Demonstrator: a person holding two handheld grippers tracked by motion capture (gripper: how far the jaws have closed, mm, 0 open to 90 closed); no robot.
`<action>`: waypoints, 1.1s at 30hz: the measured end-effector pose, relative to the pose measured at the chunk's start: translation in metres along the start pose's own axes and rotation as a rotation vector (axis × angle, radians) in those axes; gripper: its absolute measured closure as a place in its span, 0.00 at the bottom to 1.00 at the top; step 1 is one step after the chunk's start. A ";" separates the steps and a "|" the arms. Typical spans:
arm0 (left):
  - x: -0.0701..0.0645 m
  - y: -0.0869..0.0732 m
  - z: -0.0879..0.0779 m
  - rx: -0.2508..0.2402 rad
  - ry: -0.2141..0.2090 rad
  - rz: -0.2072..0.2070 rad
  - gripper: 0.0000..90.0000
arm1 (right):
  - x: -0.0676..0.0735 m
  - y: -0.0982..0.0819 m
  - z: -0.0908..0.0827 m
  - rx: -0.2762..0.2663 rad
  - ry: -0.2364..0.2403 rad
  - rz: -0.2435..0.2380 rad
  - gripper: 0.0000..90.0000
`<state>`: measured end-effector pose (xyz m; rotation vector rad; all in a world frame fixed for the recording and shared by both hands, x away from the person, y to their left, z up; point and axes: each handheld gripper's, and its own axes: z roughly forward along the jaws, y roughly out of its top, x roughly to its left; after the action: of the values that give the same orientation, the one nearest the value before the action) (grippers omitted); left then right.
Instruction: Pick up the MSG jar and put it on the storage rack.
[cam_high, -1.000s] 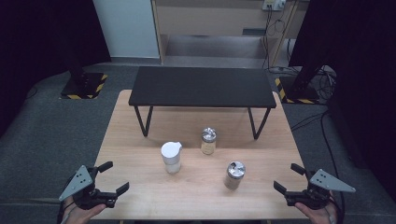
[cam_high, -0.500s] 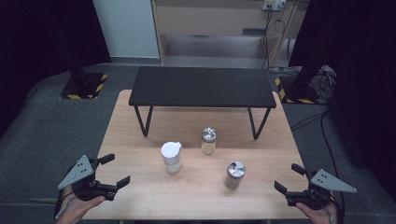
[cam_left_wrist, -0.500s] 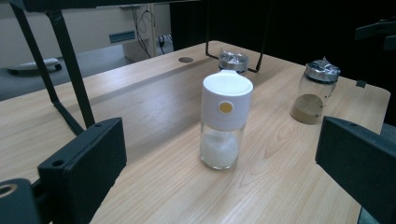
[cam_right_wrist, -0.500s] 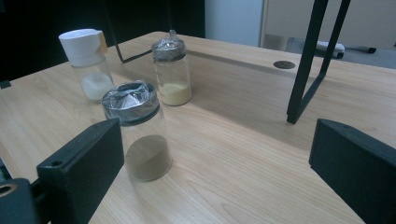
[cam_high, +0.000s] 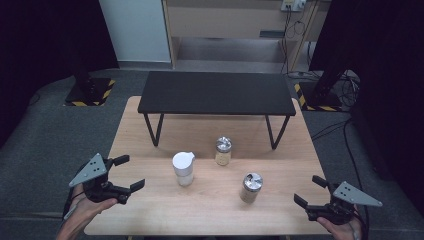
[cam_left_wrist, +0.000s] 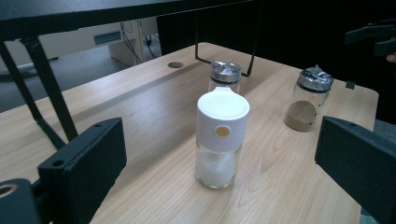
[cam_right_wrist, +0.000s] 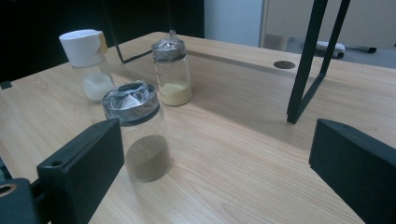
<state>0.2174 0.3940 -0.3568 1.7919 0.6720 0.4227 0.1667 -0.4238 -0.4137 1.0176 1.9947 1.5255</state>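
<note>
Three small glass jars stand on the wooden table (cam_high: 150, 135). The white-capped jar (cam_high: 183, 168) (cam_left_wrist: 220, 136) (cam_right_wrist: 88, 63) holds white powder. Behind it is a foil-topped jar (cam_high: 223, 151) (cam_left_wrist: 224, 77) (cam_right_wrist: 172, 69) of yellow powder. A foil-topped jar of brown powder (cam_high: 251, 187) (cam_left_wrist: 307, 99) (cam_right_wrist: 140, 137) stands toward the right. My left gripper (cam_high: 127, 174) (cam_left_wrist: 219, 177) is open at the table's front left, facing the white-capped jar. Open as well, my right gripper (cam_high: 310, 191) (cam_right_wrist: 215, 172) is at the front right, with the brown-powder jar just ahead of its left jaw.
A low black bench (cam_high: 217, 93) with thin metal legs (cam_right_wrist: 308, 60) stands across the far half of the table. A round cable hole (cam_right_wrist: 284, 64) (cam_left_wrist: 175, 65) is in the tabletop. Grey floor surrounds the table.
My left gripper has moved up and slightly right toward the white-capped jar. The right gripper has barely shifted. The jars have not moved.
</note>
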 end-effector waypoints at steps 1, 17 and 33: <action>0.001 0.002 0.002 0.002 -0.002 0.001 0.01 | 0.000 0.000 0.000 0.000 0.000 -0.002 0.04; 0.017 0.016 0.033 0.033 -0.056 0.004 0.01 | 0.000 0.000 0.000 0.001 -0.001 0.002 0.04; 0.023 0.019 0.064 0.055 -0.092 0.012 0.01 | 0.000 -0.001 -0.001 -0.002 -0.001 0.008 0.05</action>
<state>0.2770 0.3565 -0.3605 1.8563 0.6138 0.3309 0.1663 -0.4247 -0.4142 1.0260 1.9901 1.5304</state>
